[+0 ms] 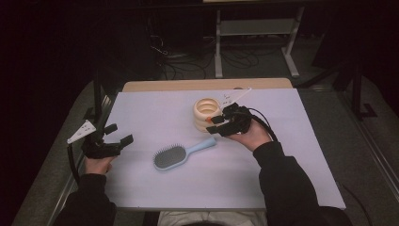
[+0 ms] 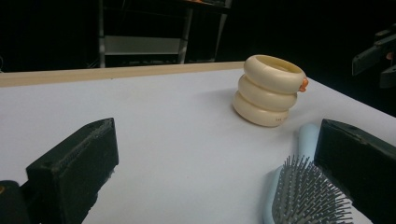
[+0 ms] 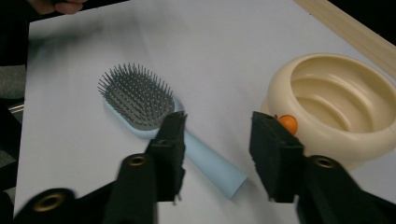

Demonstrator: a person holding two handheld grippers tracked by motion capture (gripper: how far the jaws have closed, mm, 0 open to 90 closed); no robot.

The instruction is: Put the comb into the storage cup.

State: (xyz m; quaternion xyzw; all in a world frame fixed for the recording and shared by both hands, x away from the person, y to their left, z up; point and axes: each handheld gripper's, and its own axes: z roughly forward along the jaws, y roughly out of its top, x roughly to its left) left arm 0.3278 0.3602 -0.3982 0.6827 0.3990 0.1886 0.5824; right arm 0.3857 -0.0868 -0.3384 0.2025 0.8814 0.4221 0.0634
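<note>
One pale-blue plastic hairbrush (image 3: 154, 123), grey bristle pad; one cream ribbed three-ring holder (image 3: 336, 105). Right gripper (image 3: 217, 140) jaws apart over handle; left gripper (image 1: 120, 134) jaws apart, empty.

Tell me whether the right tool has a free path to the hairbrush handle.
Probably yes. The right tool hovers just above the hairbrush handle with its jaws apart and nothing between them. The cream holder stands beside it, off the path.

Left gripper (image 1: 117, 134) wide apart; right gripper (image 1: 215, 125) part-closed, empty.
</note>
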